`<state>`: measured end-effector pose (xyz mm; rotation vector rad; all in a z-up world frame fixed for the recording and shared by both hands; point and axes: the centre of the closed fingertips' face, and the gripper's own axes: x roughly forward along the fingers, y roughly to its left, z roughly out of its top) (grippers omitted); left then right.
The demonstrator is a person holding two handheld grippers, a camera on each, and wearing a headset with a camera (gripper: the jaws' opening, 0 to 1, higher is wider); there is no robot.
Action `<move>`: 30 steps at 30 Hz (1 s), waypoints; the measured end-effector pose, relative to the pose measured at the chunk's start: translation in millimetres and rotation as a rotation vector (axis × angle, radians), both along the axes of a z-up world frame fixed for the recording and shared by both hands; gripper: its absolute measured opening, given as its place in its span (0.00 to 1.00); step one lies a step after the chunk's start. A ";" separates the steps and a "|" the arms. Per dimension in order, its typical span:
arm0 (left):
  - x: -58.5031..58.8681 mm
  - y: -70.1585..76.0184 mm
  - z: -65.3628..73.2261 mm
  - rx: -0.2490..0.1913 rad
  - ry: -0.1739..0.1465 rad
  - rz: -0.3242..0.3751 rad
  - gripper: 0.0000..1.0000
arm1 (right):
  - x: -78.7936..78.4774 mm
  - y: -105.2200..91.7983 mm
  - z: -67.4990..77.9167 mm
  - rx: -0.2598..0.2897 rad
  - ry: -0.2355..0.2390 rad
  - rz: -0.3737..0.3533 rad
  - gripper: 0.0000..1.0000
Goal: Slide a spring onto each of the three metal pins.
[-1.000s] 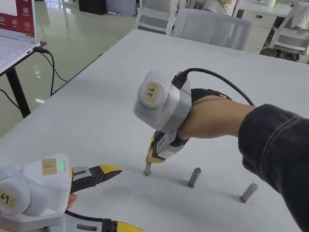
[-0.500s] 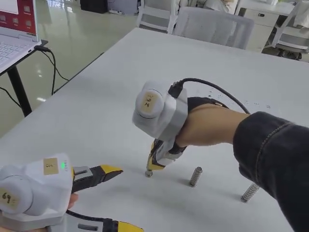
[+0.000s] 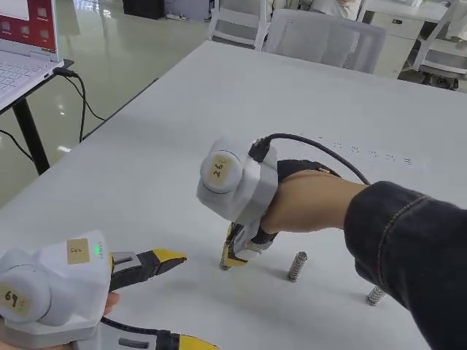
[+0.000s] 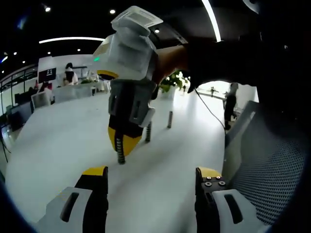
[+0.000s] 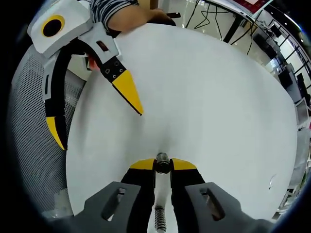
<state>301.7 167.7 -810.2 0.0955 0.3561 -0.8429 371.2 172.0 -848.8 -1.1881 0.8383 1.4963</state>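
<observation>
Right gripper is clamped on a spring, pointing down at the table, left of another upright spring. Left gripper sits near-left, jaws wide apart.

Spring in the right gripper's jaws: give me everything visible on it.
The spring is a slim grey metal coil, upright, pinched near its top between the yellow jaw tips of the right hand-held gripper. Its round top end shows between those tips. Its lower end reaches the white table. Whether a pin is inside cannot be told.
</observation>
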 end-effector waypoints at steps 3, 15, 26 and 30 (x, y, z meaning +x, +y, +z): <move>0.2 -0.1 -0.2 0.000 0.001 -0.001 0.69 | -0.3 0.8 -0.7 0.006 0.007 -0.008 0.09; -0.1 -1.0 0.7 0.003 -0.001 -0.005 0.69 | 0.0 1.1 -1.6 0.021 0.012 -0.017 0.10; -0.7 -2.6 1.5 0.007 -0.001 -0.012 0.69 | 2.5 -3.4 3.2 0.040 0.007 -0.030 0.18; -0.5 -3.2 2.3 0.008 -0.003 -0.013 0.69 | 3.4 -9.3 4.2 0.041 0.010 -0.040 0.21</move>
